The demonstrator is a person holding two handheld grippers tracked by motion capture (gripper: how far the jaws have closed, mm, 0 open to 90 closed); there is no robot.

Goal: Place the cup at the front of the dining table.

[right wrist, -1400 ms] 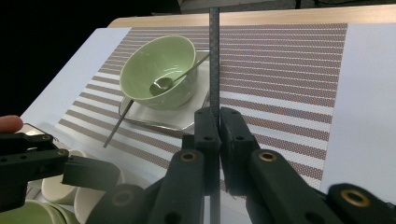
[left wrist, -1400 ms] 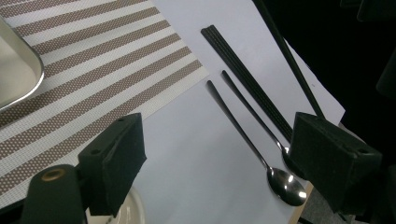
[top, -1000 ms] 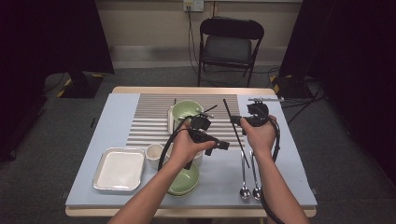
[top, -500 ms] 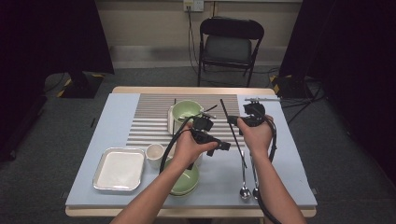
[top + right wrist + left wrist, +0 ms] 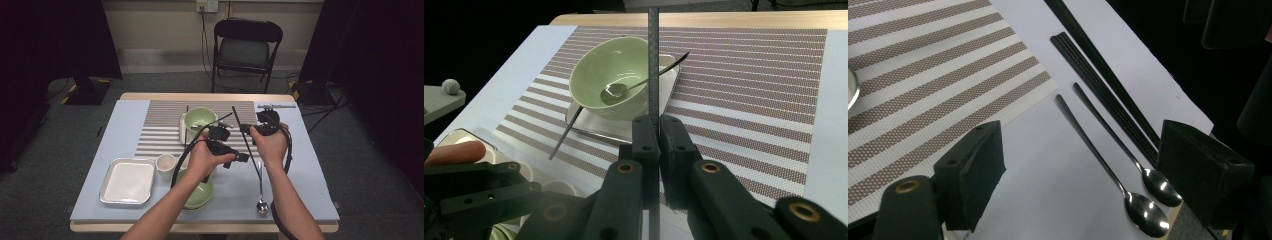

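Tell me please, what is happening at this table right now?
A person sets a table with tongs in each hand. The right tongs are shut on a black chopstick, held above the striped mat near the green bowl, which has a spoon in it. The left tongs are open and hold nothing; below them lie two spoons and more chopsticks on the table.
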